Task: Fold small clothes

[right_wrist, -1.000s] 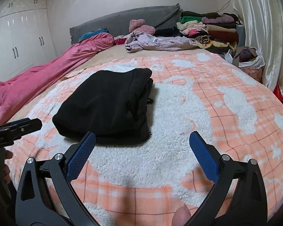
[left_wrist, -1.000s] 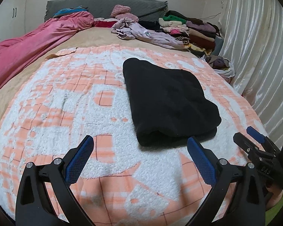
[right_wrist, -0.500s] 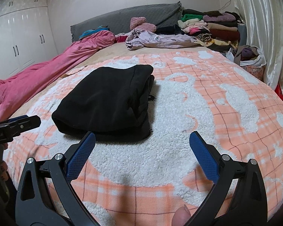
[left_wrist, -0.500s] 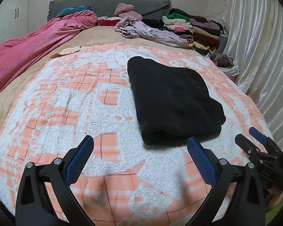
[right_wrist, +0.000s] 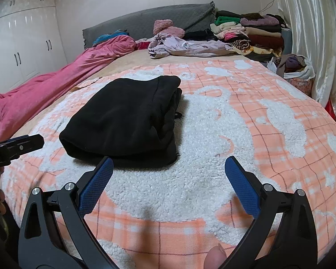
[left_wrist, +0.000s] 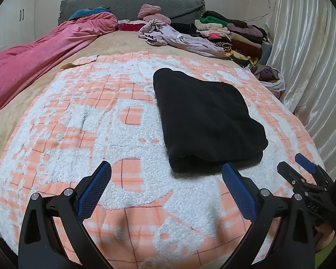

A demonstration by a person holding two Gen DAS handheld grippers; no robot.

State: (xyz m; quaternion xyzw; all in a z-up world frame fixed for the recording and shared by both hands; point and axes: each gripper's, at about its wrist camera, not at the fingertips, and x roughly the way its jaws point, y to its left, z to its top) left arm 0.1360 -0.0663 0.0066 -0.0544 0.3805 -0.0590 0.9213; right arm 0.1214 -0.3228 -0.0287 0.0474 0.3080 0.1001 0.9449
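A black garment (left_wrist: 206, 116), folded into a thick rectangle, lies on the orange-and-white fleece blanket (left_wrist: 82, 134); it also shows in the right wrist view (right_wrist: 127, 118). My left gripper (left_wrist: 166, 188) is open and empty, held short of the garment's near edge. My right gripper (right_wrist: 169, 181) is open and empty, just right of the garment's near corner. The right gripper also shows at the right edge of the left wrist view (left_wrist: 302, 174). The left gripper shows at the left edge of the right wrist view (right_wrist: 18, 145).
A pink duvet (left_wrist: 33, 60) lies along the left of the bed. A lilac garment (left_wrist: 181, 38) and a stack of folded clothes (left_wrist: 230, 33) sit near the grey headboard (left_wrist: 127, 4). A bag of clothes (right_wrist: 295, 67) and a white curtain (left_wrist: 313, 67) stand at the right.
Both grippers have drawn back a little and risen; the garment looks slightly farther and has not moved. Both stay open.
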